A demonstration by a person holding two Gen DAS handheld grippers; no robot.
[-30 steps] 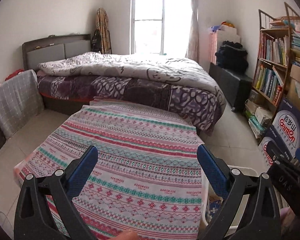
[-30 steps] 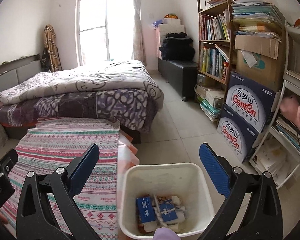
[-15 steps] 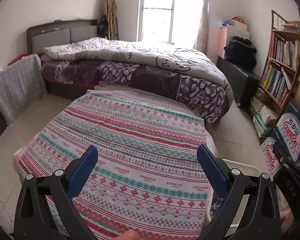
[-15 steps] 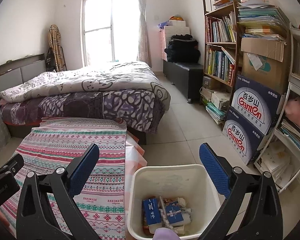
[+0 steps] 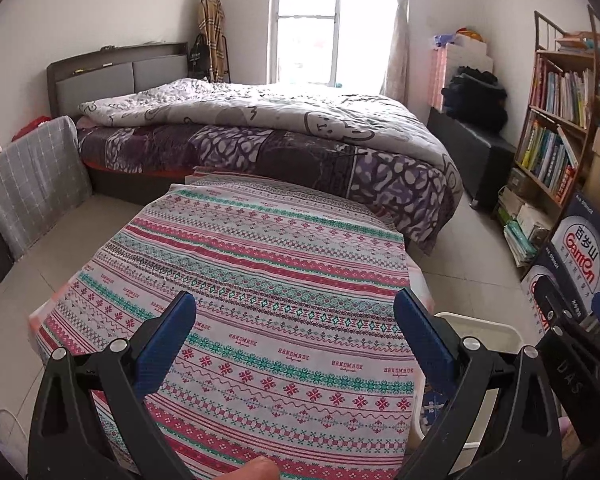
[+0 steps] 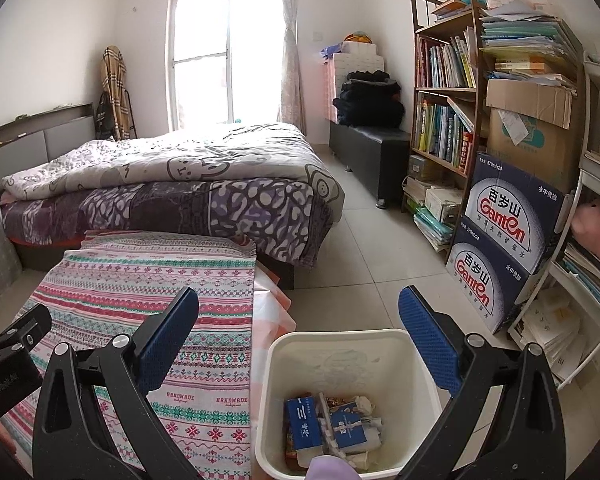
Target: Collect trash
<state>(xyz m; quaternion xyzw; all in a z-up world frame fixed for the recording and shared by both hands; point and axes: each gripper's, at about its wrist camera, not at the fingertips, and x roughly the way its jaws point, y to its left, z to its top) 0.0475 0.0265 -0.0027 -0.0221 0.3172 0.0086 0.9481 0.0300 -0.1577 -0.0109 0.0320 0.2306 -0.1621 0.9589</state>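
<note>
A white plastic bin (image 6: 342,346) stands on the floor to the right of the cloth-covered table; inside lie blue cartons (image 6: 304,420) and crumpled paper. My right gripper (image 6: 298,318) hangs open above the bin's left rim, nothing between its blue pads. In the left wrist view my left gripper (image 5: 294,320) is open over the patterned tablecloth (image 5: 268,280), holding nothing. The bin's rim (image 5: 480,324) shows past the table's right edge. No loose trash shows on the cloth.
A bed (image 6: 172,192) with a grey quilt lies behind the table. Blue water cartons (image 6: 508,240) and a bookshelf (image 6: 444,120) line the right wall. Tiled floor (image 6: 376,248) runs between bed and shelves. A fingertip (image 5: 256,470) shows at the bottom edge.
Both cameras have pulled back and risen a little: the bed and table look farther off. The grippers stay open and empty. The bin's contents are unchanged.
</note>
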